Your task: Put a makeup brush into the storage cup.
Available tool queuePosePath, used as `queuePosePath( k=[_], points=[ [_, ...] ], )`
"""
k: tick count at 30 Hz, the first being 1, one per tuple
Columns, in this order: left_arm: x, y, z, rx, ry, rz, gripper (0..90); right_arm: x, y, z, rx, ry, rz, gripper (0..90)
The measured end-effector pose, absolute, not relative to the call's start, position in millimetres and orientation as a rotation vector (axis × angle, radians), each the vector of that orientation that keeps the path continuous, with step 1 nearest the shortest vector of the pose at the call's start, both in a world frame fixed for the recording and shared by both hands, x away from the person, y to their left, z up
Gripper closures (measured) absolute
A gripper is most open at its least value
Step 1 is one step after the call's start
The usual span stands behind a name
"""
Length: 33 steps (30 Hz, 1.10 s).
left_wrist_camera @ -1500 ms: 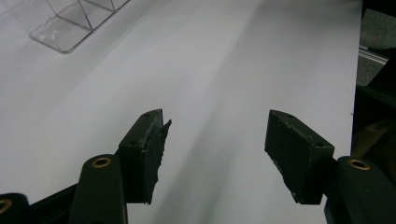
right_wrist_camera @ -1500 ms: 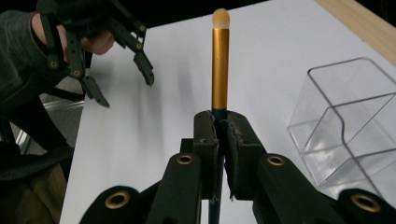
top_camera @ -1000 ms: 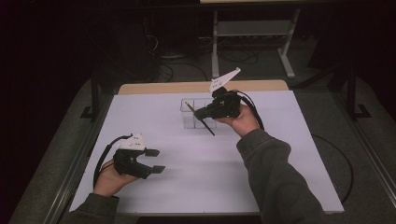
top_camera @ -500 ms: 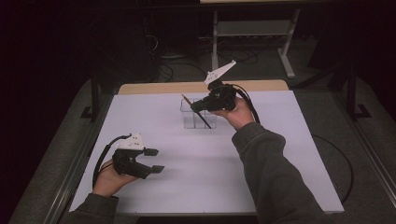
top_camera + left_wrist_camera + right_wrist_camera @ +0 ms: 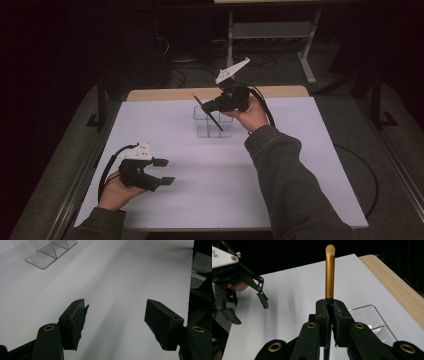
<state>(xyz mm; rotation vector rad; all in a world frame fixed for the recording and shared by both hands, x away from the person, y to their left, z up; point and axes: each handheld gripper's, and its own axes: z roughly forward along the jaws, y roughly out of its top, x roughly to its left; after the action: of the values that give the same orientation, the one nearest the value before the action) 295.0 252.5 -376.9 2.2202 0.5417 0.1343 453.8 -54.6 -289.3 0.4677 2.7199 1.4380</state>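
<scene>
One clear plastic organizer (image 5: 212,125) stands toward the far middle of the white tabletop (image 5: 300,165), its compartments (as far as the glare lets me see) holding nothing. The right gripper (image 5: 206,106) is clamped tight on a makeup brush (image 5: 329,275) held in the air above the organizer. In the high view the brush slants, its bristle tip up and to the left, its dark handle end down toward the organizer. The left gripper (image 5: 164,171) rests near the front left, jaws spread wide with nothing between them.
</scene>
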Motion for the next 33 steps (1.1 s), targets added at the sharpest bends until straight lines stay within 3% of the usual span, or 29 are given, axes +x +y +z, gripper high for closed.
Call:
queuePosePath(
  k=[33],
  points=[
    [293.3,255.1,-375.2,2.207,0.551,0.128,31.7,495.9,-42.4,-272.2,0.536,2.629,1.453,82.9]
  ],
)
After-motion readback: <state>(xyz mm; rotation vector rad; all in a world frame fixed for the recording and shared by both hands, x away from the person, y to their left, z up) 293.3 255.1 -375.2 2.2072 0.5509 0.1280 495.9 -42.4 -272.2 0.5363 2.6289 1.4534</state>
